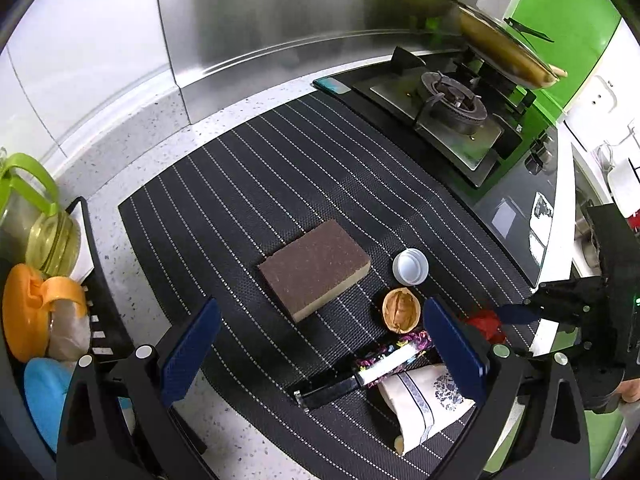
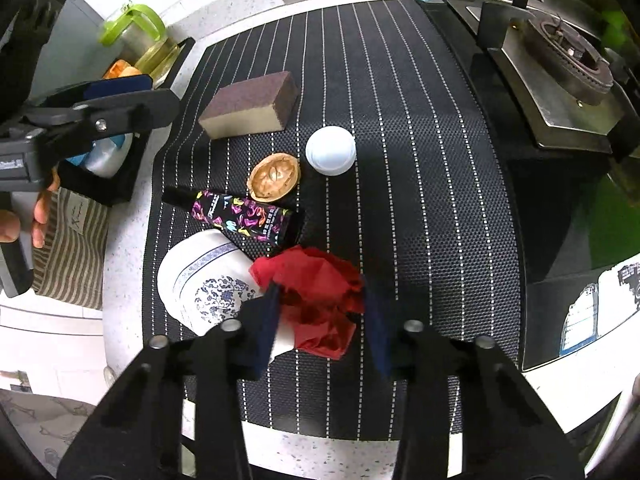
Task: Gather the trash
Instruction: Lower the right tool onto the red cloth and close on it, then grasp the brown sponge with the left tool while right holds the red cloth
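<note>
Left wrist view: the left tool (image 1: 322, 354) hangs wide open and empty above the mat's (image 1: 240, 184) near edge, walnut shell (image 1: 401, 309) and wrapper (image 1: 394, 360) lying uncollected between its pads.

Right wrist view: the right tool (image 2: 322, 316) straddles the red crumpled paper (image 2: 320, 292) at the mat's near edge, apparently not yet closed. No trash looks collected.

Red crumpled paper (image 1: 486, 324) mostly hidden behind left gripper (image 1: 324, 354) finger.
</note>
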### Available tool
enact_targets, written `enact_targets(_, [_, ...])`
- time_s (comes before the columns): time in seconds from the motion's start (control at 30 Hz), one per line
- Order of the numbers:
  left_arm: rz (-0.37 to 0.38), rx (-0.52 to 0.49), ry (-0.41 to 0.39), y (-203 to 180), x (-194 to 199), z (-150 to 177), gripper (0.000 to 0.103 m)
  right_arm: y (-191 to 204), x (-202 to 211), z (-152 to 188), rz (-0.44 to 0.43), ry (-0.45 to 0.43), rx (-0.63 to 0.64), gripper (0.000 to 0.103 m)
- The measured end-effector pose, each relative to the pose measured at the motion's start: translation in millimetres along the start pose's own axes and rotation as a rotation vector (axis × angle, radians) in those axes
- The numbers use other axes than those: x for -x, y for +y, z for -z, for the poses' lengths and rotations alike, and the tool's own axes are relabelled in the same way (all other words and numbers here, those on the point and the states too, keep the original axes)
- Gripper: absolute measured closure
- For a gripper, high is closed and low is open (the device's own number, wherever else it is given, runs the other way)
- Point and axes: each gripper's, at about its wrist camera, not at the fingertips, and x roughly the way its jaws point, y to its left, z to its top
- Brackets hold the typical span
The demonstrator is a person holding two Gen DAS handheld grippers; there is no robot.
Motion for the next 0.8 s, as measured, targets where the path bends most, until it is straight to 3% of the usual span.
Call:
enact_targets(0.2, [0.008, -0.026, 0.023, 0, -8, -4, 0.006, -2, 12, 0, -0.013, -0.032, -0.023, 0.078])
enact_targets(0.53, [0.018, -0.113, 0.109, 5, -43, -13, 0.006, -9, 48, -4, -0.026, -0.111, -0.08, 0.078])
enact_targets(0.8, [0.042, -0.22, 0.144, 8, -68, -21, 0.007, -15, 51, -4, -0.023, -0.117, -0.099, 0.078])
